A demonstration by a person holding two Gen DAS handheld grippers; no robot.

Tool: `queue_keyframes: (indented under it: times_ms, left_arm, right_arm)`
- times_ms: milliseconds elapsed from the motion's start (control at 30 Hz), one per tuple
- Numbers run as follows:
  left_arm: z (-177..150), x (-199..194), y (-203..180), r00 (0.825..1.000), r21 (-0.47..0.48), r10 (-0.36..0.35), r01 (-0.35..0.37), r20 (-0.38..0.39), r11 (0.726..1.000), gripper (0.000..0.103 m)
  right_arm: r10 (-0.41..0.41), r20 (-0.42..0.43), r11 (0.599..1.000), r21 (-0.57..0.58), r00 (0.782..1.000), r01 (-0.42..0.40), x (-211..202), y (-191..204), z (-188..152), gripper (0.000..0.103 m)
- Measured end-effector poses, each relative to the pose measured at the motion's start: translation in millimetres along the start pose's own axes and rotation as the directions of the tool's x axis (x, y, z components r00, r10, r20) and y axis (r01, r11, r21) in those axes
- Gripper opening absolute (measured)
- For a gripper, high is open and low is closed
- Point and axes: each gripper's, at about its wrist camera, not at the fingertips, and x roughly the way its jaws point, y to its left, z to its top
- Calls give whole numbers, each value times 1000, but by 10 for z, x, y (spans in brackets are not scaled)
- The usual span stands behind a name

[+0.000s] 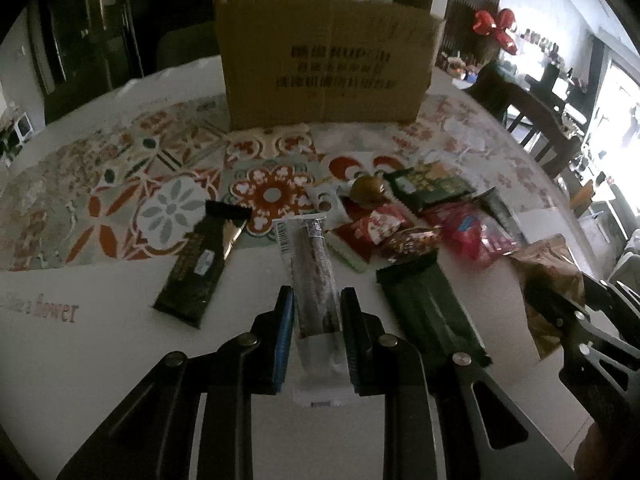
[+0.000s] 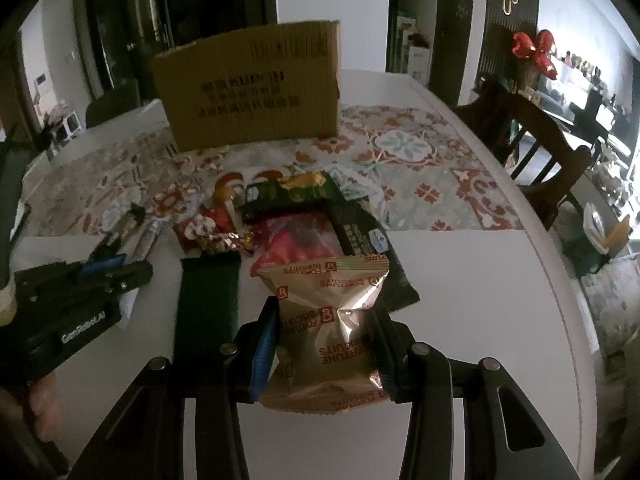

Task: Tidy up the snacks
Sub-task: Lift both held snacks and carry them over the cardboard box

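- Patterned cloth was spread over the desk, a cardboard box at its far side.
- A clear stick packet was clamped by the left hand-held gripper.
- A biscuit bag was squeezed by the right hand-held gripper.

Clear long snack stick lies lengthwise on the white table. Gold Fortune Biscuits bag sits crumpled by the mixed snack pile. Cardboard box stands behind.

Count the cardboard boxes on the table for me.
1. The cardboard box stands upright at the far side of the table, behind the pile of snacks. Anything behind it is hidden from both wrist views.
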Motion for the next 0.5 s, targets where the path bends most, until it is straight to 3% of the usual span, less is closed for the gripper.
queue_keyframes:
  times_ms: [200,500]
  left_arm:
    - [50,-291,-5,995,4,-71,71,67,997,24]
    - [264,-648,-17,980,46,-75,68,186,997,24]
  right_arm:
    - [38,76,999,-2,996,-38,-213,-4,80,44]
    - [143,176,990,-21,974,-142,-418,82,373,44]
